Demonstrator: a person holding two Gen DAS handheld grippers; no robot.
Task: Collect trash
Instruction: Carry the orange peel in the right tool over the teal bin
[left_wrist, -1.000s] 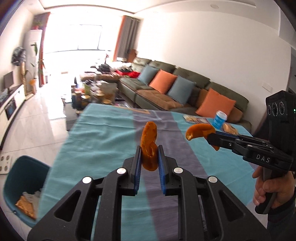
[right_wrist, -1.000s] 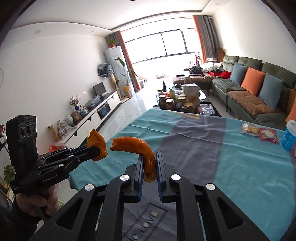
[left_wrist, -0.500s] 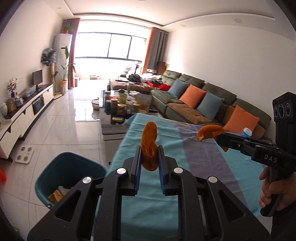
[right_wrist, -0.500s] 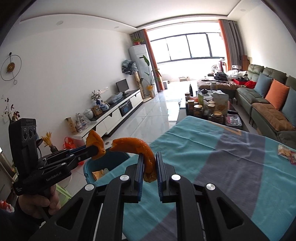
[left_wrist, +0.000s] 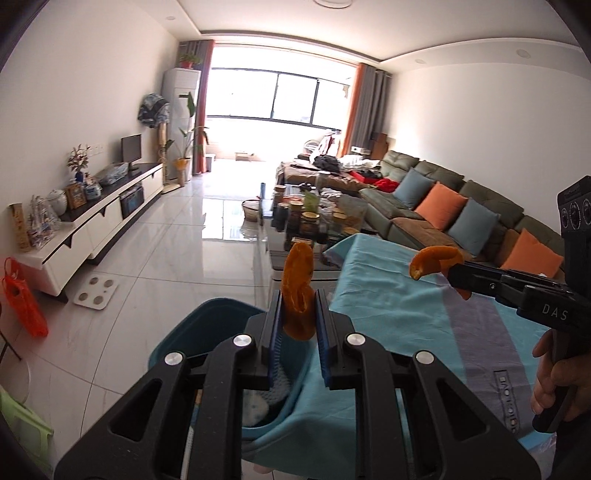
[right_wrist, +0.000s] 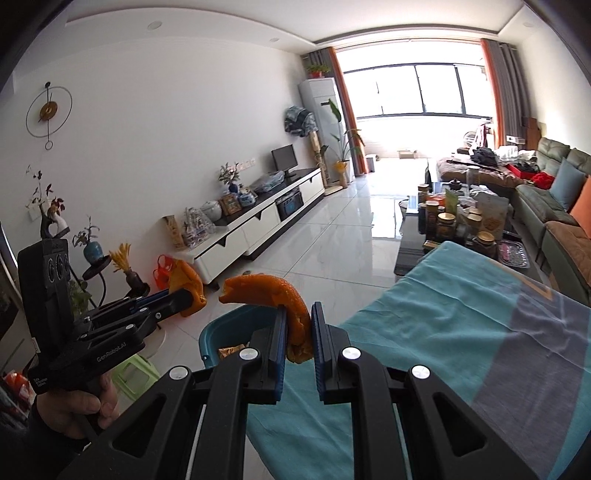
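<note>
My left gripper (left_wrist: 298, 314) is shut on a piece of orange peel (left_wrist: 297, 284) and holds it above a teal bin (left_wrist: 207, 325) beside the table's left end. My right gripper (right_wrist: 298, 332) is shut on a curved piece of orange peel (right_wrist: 273, 291), over the table's edge, just right of the bin (right_wrist: 236, 326). The right gripper and its peel (left_wrist: 436, 258) show in the left wrist view. The left gripper and its peel (right_wrist: 186, 282) show in the right wrist view. The bin holds some trash.
The table wears a teal and grey cloth (left_wrist: 406, 306). A coffee table with jars (left_wrist: 314, 221) stands beyond it, a sofa (left_wrist: 443, 199) on the right, a TV cabinet (left_wrist: 103, 218) on the left. A green stool (right_wrist: 136, 373) and a red bag (left_wrist: 22, 302) sit on the floor.
Both grippers have swung left off the table toward the bin, each still holding its peel. The bin is now right under the left gripper.
</note>
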